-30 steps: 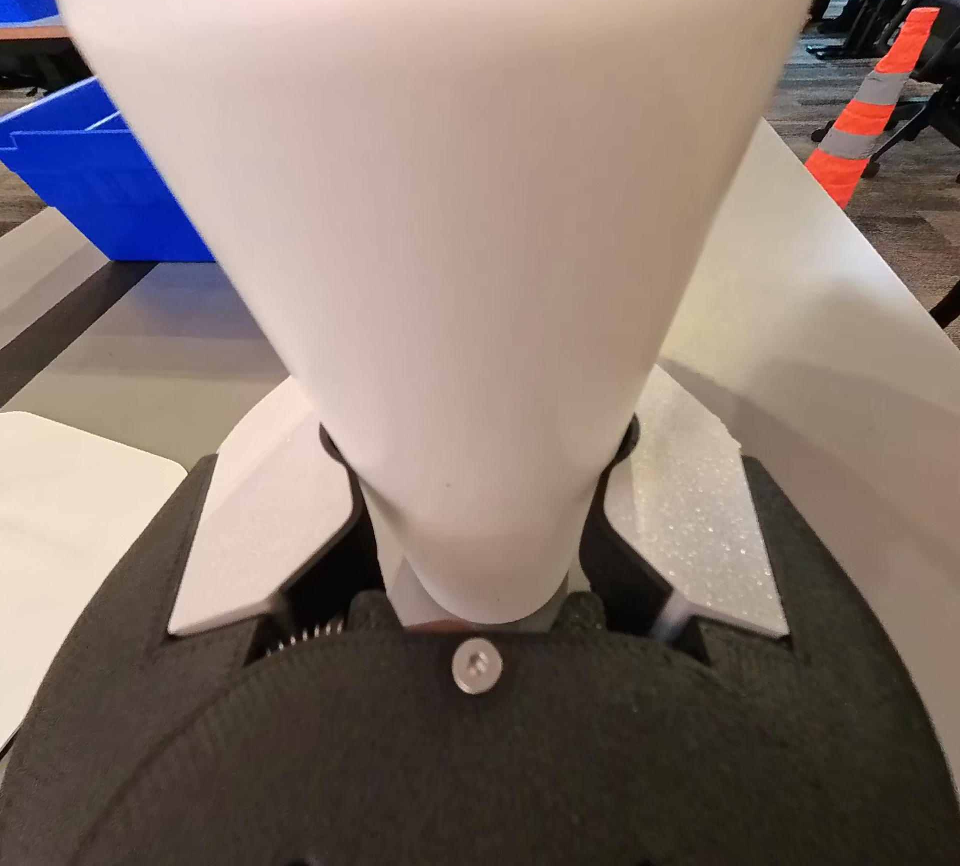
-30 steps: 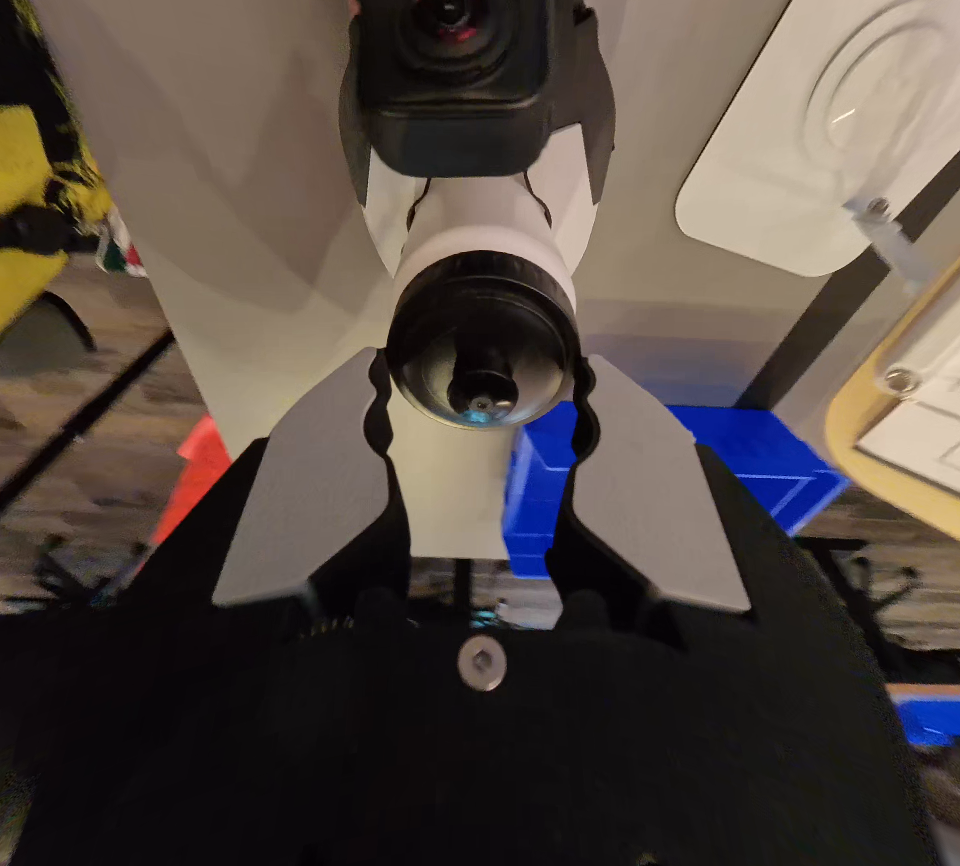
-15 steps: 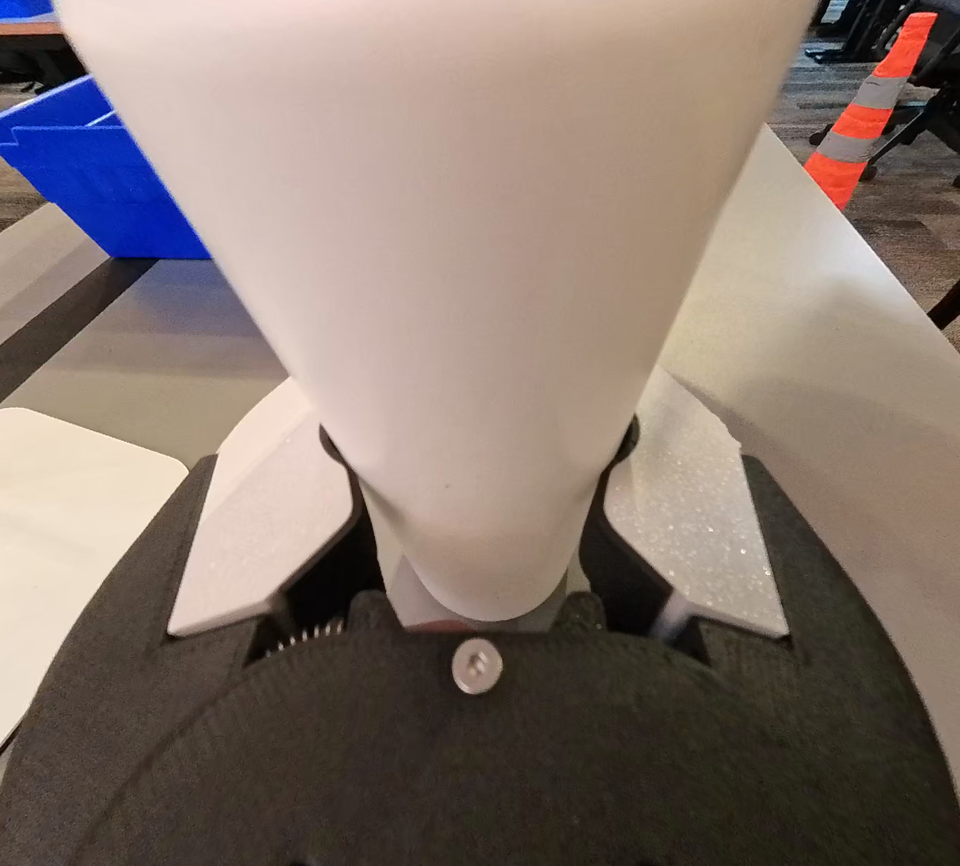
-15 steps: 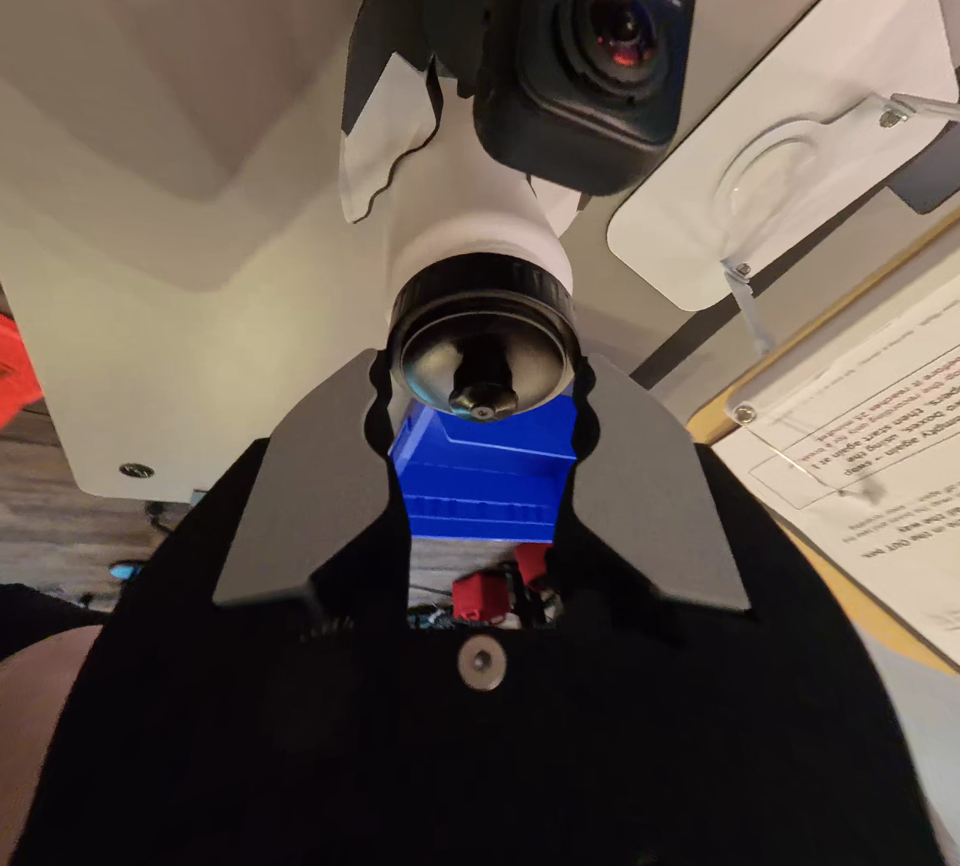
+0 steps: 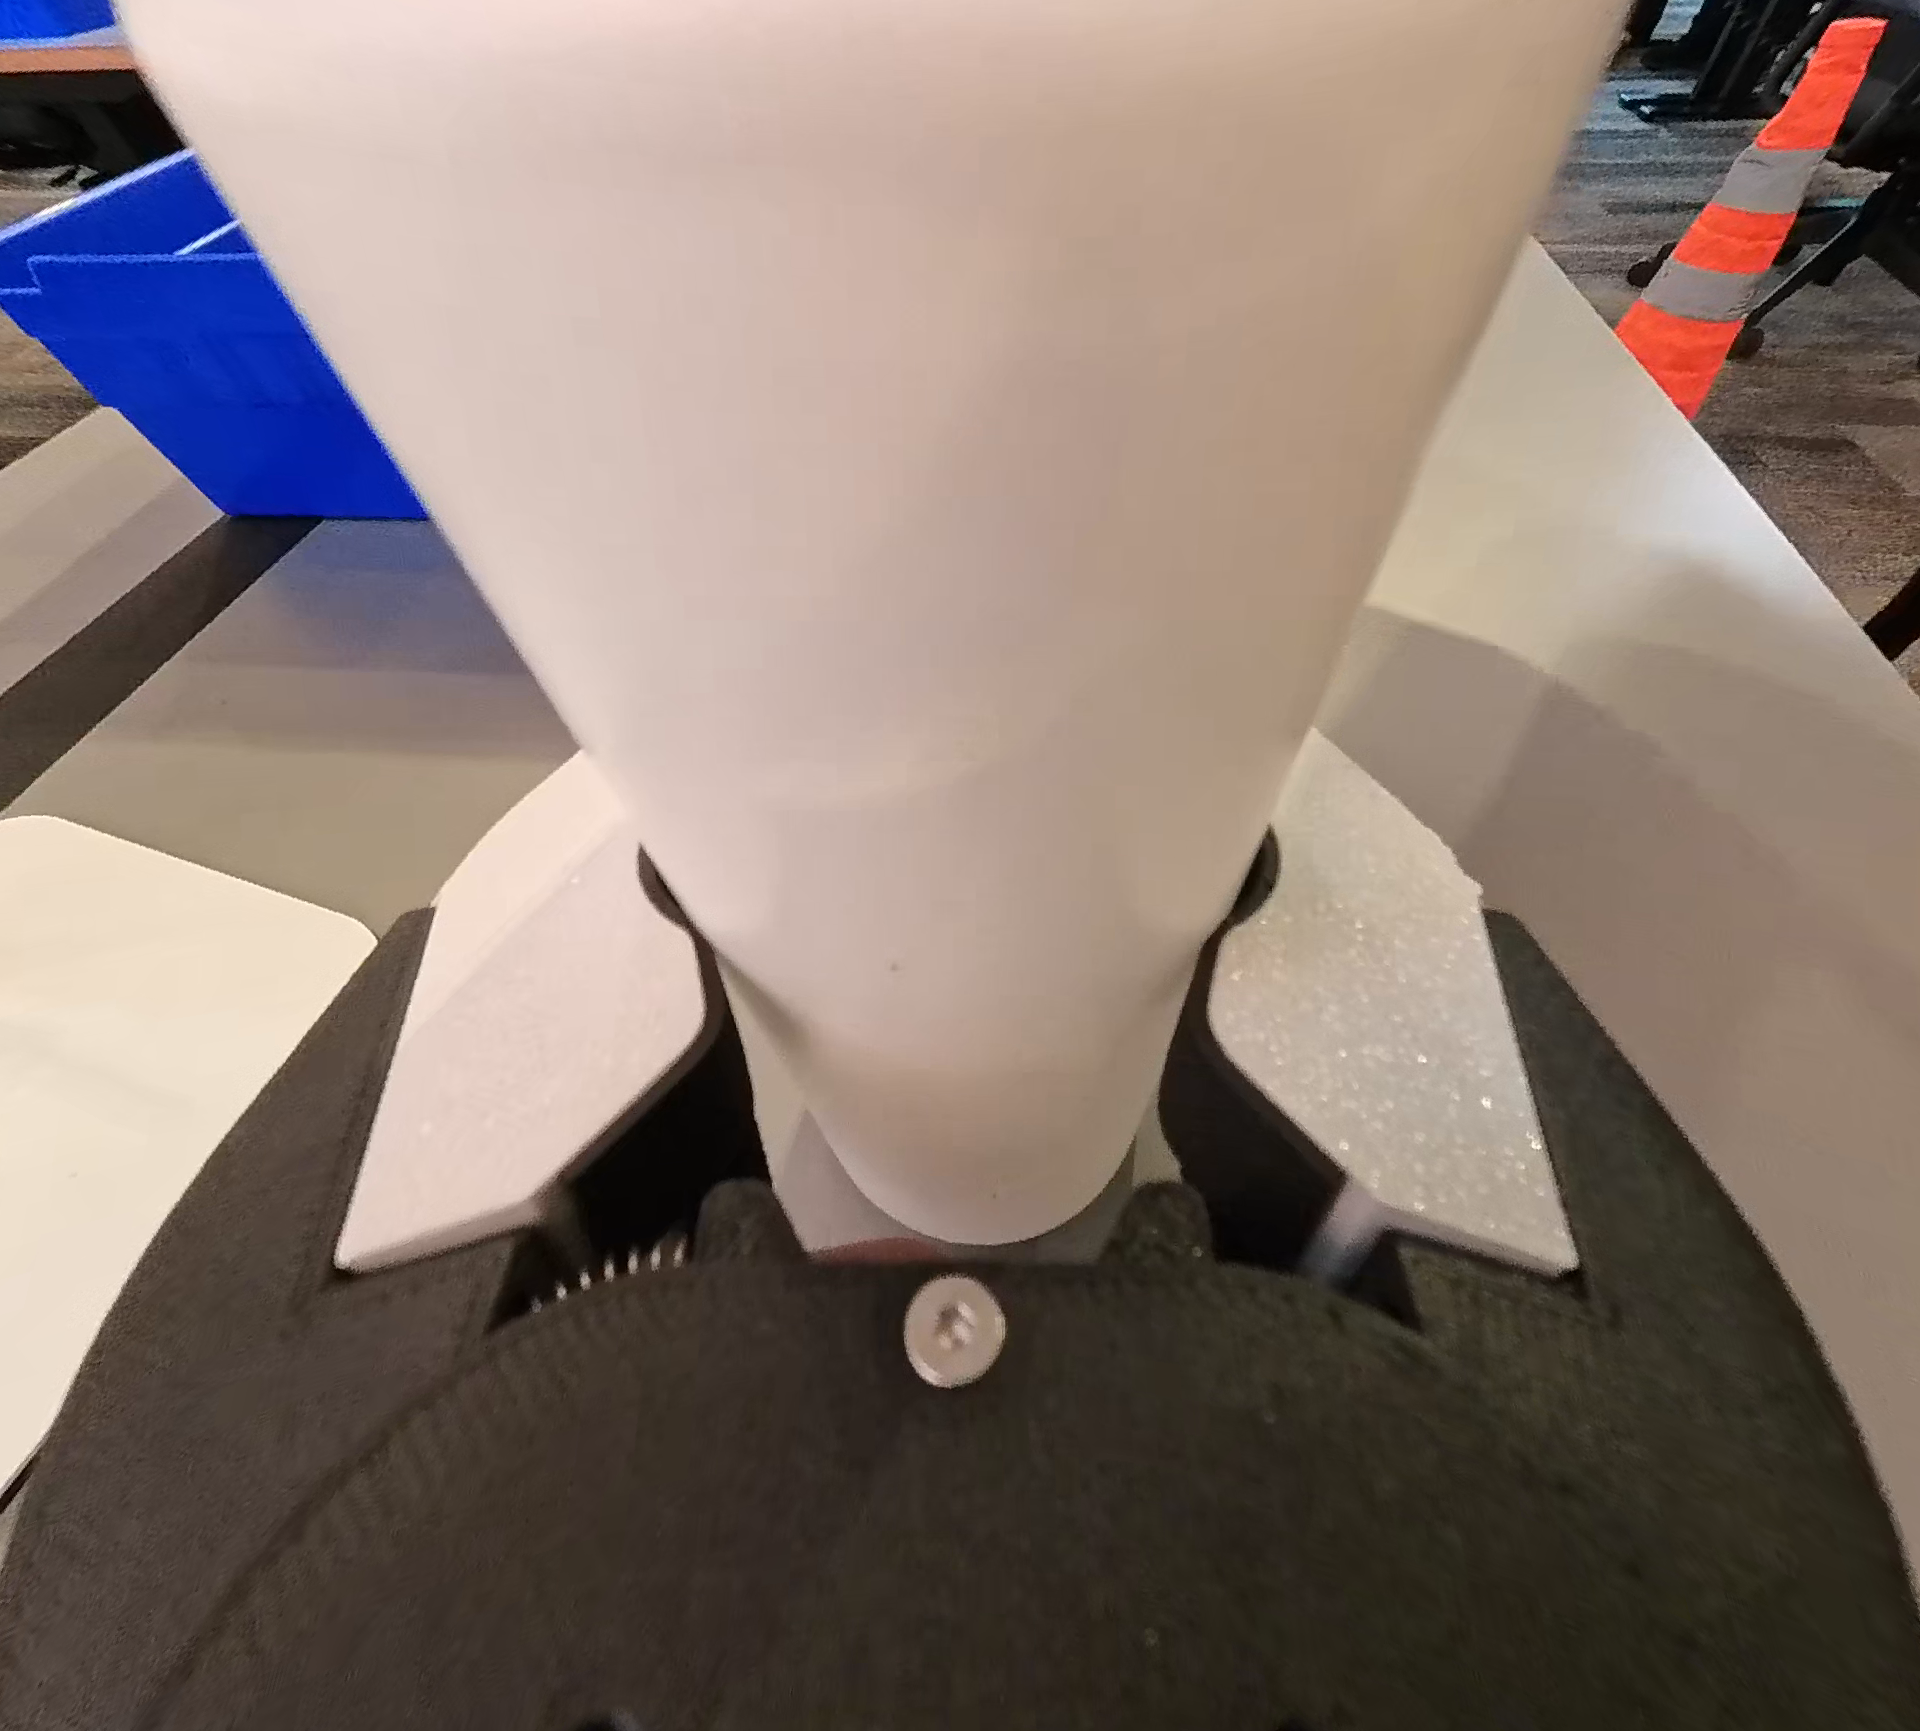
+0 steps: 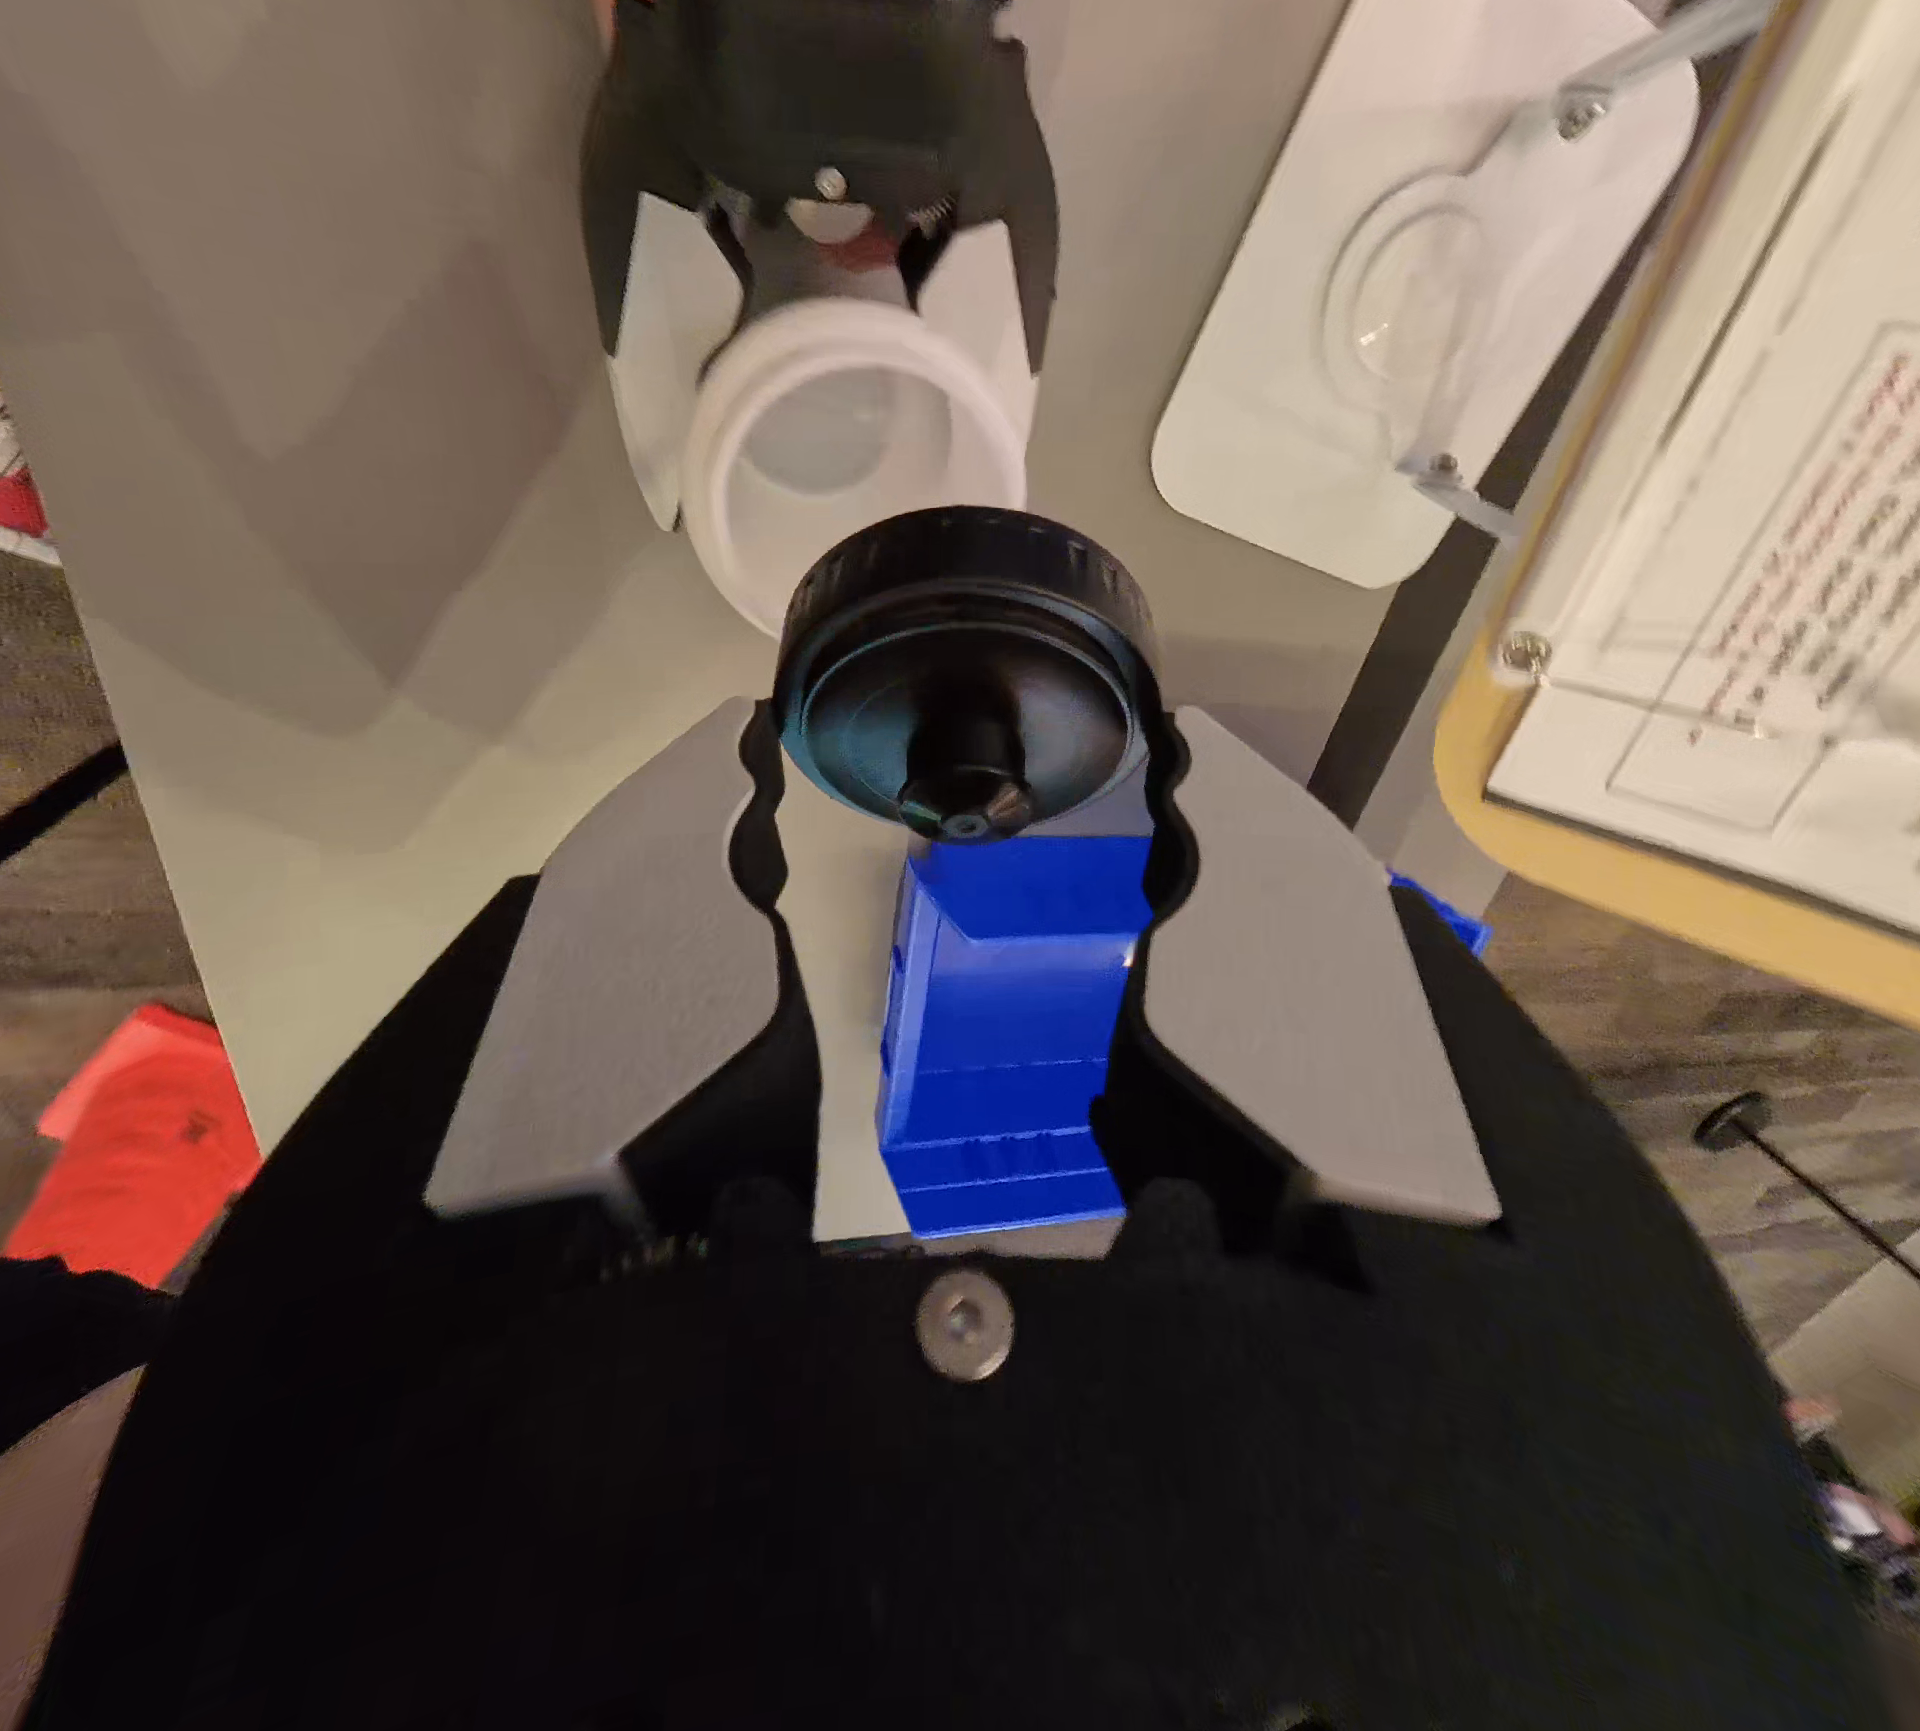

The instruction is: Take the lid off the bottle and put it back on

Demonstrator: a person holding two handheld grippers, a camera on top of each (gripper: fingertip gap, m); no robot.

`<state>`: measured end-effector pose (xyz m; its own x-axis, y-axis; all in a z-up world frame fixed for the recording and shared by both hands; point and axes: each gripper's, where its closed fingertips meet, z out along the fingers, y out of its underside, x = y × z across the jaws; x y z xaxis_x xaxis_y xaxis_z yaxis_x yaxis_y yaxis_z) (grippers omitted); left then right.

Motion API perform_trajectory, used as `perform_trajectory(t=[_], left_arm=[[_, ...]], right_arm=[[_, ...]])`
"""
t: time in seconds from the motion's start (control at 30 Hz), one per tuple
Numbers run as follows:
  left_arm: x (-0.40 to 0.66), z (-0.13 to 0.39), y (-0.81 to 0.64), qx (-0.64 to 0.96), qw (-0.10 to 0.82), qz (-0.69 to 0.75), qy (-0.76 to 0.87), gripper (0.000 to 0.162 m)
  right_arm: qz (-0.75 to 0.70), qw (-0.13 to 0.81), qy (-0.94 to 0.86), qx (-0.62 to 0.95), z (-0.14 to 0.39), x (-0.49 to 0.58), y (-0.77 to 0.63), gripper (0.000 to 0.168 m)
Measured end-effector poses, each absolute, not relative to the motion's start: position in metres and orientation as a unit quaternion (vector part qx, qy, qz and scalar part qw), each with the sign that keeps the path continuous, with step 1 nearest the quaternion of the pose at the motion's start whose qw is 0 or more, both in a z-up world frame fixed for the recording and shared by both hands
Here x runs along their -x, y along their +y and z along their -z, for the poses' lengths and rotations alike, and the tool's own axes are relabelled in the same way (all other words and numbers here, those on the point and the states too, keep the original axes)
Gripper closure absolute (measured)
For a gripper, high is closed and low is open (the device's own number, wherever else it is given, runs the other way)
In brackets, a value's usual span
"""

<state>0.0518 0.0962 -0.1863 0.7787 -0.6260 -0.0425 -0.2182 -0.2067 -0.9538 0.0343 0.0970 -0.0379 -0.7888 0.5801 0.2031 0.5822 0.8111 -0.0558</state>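
The white bottle [image 5: 883, 434] fills the left wrist view, and my left gripper [image 5: 951, 881] is shut on its lower body. In the right wrist view the bottle [image 6: 852, 434] shows from its mouth end, with its round opening bare. My right gripper [image 6: 961, 736] is shut on the black ribbed lid [image 6: 966, 694], which has a small nozzle at its middle. The lid is off the bottle and sits just in front of the open mouth. The left gripper [image 6: 821, 310] shows beyond the bottle with its camera housing.
A blue bin [image 5: 197, 351] stands at the table's far left and also shows in the right wrist view [image 6: 1008, 1027]. An orange cone [image 5: 1756, 216] stands on the floor right of the white table [image 5: 1558, 601]. A white tray [image 6: 1423, 227] and a framed sheet [image 6: 1714, 538] lie nearby.
The lid was on the bottle neck half a second ago and now sits off it in my right gripper, with the mouth open. The right gripper has twisted and pulled back. The left gripper held still.
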Motion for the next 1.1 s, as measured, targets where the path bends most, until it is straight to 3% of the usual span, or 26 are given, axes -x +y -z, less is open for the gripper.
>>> perform_trajectory(t=[0.3,0.5,0.8,0.97,1.03,1.1], left_arm=[[-0.052,0.186,0.096,0.755,0.565,0.181,0.279,0.061],[-0.053,0.186,0.096,0.754,0.566,0.182,0.280,0.061],[-0.053,0.186,0.096,0.753,0.566,0.184,0.280,0.061],[-0.053,0.186,0.096,0.752,0.567,0.185,0.280,0.061],[-0.053,0.186,0.096,0.752,0.567,0.185,0.280,0.061],[-0.053,0.186,0.096,0.752,0.567,0.185,0.280,0.061]], right_arm=[[0.013,0.182,-0.817,0.547,0.020,-0.057,0.241,0.100],[0.040,0.083,-0.750,0.655,0.092,-0.081,0.316,0.100],[0.056,-0.048,-0.716,0.694,0.204,-0.092,0.353,0.100],[0.045,-0.082,-0.709,0.699,0.228,-0.090,0.352,0.099],[0.044,-0.062,-0.709,0.701,0.227,-0.086,0.357,0.081],[0.017,-0.040,-0.700,0.713,0.215,-0.081,0.356,0.081]])
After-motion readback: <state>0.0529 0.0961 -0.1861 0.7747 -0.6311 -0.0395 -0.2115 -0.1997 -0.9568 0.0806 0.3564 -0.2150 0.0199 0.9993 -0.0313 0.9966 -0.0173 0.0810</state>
